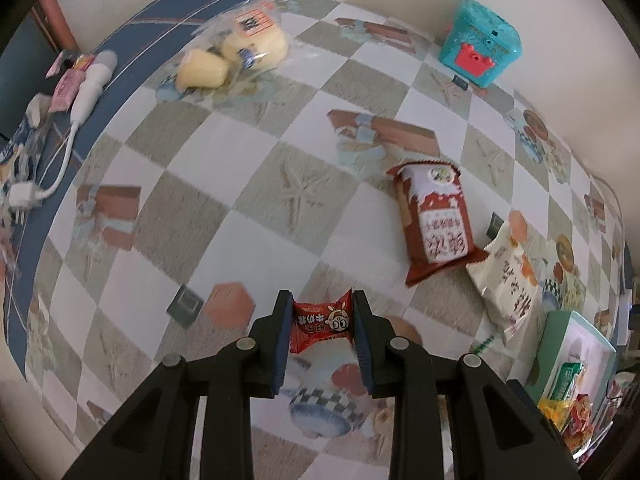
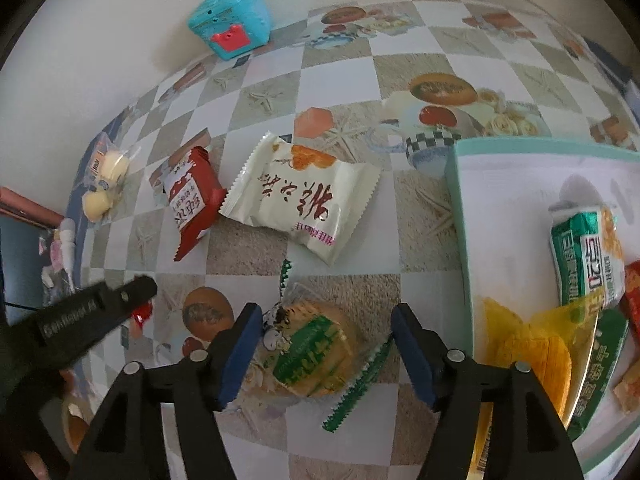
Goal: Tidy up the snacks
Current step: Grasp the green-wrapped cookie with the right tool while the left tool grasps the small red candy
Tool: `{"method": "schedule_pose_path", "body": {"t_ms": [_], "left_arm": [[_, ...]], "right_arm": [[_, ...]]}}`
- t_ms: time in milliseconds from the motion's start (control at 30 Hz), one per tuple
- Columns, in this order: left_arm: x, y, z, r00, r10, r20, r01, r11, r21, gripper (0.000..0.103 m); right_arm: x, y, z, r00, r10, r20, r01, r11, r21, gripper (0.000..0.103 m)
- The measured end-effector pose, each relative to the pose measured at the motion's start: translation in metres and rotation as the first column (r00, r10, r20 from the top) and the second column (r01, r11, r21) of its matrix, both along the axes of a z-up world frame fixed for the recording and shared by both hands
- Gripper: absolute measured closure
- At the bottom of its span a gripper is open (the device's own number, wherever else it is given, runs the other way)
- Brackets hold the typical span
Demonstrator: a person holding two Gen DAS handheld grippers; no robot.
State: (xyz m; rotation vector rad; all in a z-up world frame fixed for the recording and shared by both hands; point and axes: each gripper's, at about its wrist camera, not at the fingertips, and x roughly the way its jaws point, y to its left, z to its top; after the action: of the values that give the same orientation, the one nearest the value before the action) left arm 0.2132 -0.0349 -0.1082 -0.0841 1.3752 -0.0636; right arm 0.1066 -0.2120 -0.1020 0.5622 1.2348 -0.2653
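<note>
L tool (image 1: 322, 330): I've got it clamped on a small red candy packet (image 1: 322, 325), pads pressing both sides of the wrapper, held above the tabletop (image 1: 208, 160). From the R cam the L tool shows at near left, w/ a bit of red wrapper at its tip.

R tool (image 2: 326, 350): fingers wide apart, straddling a clear-wrapped biscuit pack w/ green label (image 2: 310, 354) that lies flat on the tabletop. Neither pad touches it as far as I can see.

Other snacks on the tabletop, R cam: cream-white packet (image 2: 304, 196) w/ dark red lettering, far of the biscuit pack; dark red packet (image 2: 188, 196) just left of it, corners touching or overlapping, can't tell which. Clear bag of pale yellow buns (image 2: 104, 184) further left, near the blue edge of the cloth.

Box w/ teal rim (image 2: 456, 184) sits at right, just beside the R tool. Inside: green-and-white packet (image 2: 584, 256), yellow translucent bag (image 2: 524, 352), more red and green wrappers partly cut off by frame edge.

Teal toy chest w/ red latch (image 1: 480, 44) at far side, against the wall, well apart from the snacks.

L cam, far left: white charger w/ cable (image 1: 86, 88) and some small pink packets (image 1: 66, 80) on the blue border.
</note>
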Motion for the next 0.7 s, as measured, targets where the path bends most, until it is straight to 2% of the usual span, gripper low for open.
{"method": "schedule_pose_path", "body": {"t_ms": [100, 200, 267, 400, 700], "left_arm": [[-0.006, 0.007, -0.002, 1.000, 0.020, -0.014, -0.020, 1.000, -0.005, 0.073], [-0.012, 0.012, -0.004, 0.999, 0.031, -0.024, -0.031, 0.999, -0.008, 0.073], [-0.014, 0.012, -0.005, 0.999, 0.032, -0.028, -0.032, 0.999, -0.007, 0.073], [-0.021, 0.013, -0.005, 0.999, 0.036, -0.026, -0.036, 0.999, -0.006, 0.073], [-0.026, 0.027, -0.005, 0.998, 0.060, -0.028, -0.060, 0.998, -0.008, 0.073]], "right_arm": [[-0.004, -0.002, 0.000, 1.000, -0.002, 0.002, 0.002, 0.999, 0.043, 0.025], [-0.005, 0.001, 0.000, 1.000, 0.019, -0.002, -0.019, 0.999, 0.042, 0.024], [-0.004, 0.007, -0.001, 0.998, 0.054, -0.012, -0.054, 0.998, 0.020, 0.023], [-0.001, 0.016, -0.001, 0.994, 0.106, -0.020, -0.106, 0.994, -0.019, 0.016], [0.007, 0.032, -0.007, 0.977, 0.205, -0.054, -0.209, 0.972, -0.104, 0.013]]}}
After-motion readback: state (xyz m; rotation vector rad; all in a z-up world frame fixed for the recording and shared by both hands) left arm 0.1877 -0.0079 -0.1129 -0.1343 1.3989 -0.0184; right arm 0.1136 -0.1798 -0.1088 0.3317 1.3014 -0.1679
